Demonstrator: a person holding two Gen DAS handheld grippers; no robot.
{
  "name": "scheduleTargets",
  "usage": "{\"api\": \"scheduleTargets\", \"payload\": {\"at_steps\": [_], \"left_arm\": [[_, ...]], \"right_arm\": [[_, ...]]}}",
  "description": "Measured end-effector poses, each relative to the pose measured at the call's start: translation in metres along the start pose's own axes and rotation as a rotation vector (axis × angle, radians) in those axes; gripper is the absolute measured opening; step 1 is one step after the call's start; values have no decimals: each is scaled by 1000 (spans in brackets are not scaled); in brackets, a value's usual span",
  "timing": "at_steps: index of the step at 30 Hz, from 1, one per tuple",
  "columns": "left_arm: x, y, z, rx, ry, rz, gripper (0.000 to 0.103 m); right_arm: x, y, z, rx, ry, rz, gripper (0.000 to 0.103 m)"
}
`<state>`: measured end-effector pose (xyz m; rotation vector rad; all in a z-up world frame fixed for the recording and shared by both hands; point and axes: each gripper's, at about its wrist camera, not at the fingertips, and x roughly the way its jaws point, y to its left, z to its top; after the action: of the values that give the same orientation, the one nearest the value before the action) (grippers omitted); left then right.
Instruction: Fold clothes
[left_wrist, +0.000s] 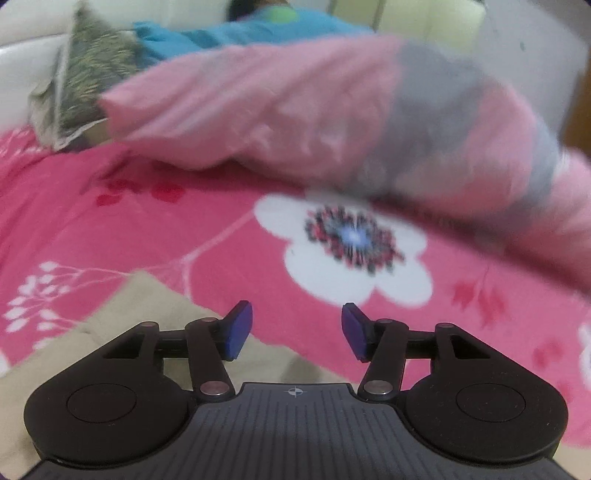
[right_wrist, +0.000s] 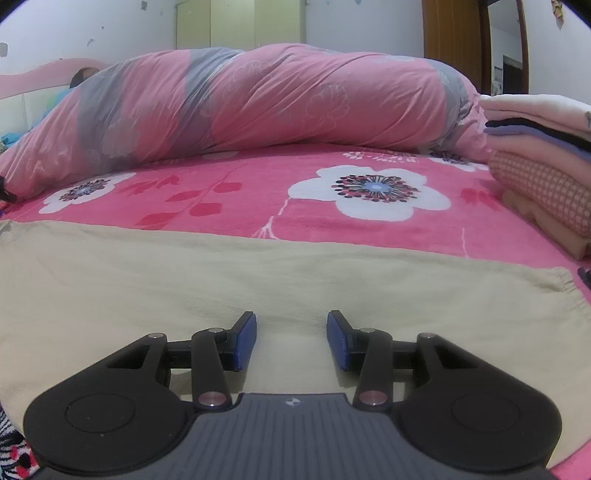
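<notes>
On the bed's pink flowered sheet (right_wrist: 229, 221) a beige garment (right_wrist: 258, 280) lies spread flat beneath the right gripper (right_wrist: 291, 341), fingers spread and empty, while the left gripper (left_wrist: 297, 332), equally spread, hovers at its edge.

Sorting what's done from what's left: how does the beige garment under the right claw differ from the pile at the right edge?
The beige garment lies spread flat in one layer; the pile is folded and stacked. The garment is one plain colour; the pile mixes cream, dark, purple and checked pieces. Both rest on the pink flowered bedsheet.
</notes>
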<state>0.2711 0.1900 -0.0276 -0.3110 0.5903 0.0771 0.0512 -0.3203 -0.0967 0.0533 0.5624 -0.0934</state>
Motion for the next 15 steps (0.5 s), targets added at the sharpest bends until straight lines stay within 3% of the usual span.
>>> {"api": "scheduleTargets", "payload": {"at_steps": [4, 6, 9, 11, 13, 15], "left_arm": [[-25, 24, 10, -16, 18, -40, 59], [-23, 33, 5, 0, 85, -66, 59], [-13, 48, -9, 98, 65, 136, 59], [-9, 62, -16, 127, 39, 255, 64], [-14, 84, -17, 56, 16, 288, 64], [-27, 97, -14, -20, 5, 243, 63]], "right_arm": [[0, 0, -1, -3, -1, 0, 45], [1, 0, -1, -4, -1, 0, 45], [1, -1, -1, -6, -1, -1, 45], [1, -1, -1, -5, -1, 1, 45], [1, -2, -1, -4, -1, 2, 45], [2, -3, -1, -3, -1, 4, 45]]}}
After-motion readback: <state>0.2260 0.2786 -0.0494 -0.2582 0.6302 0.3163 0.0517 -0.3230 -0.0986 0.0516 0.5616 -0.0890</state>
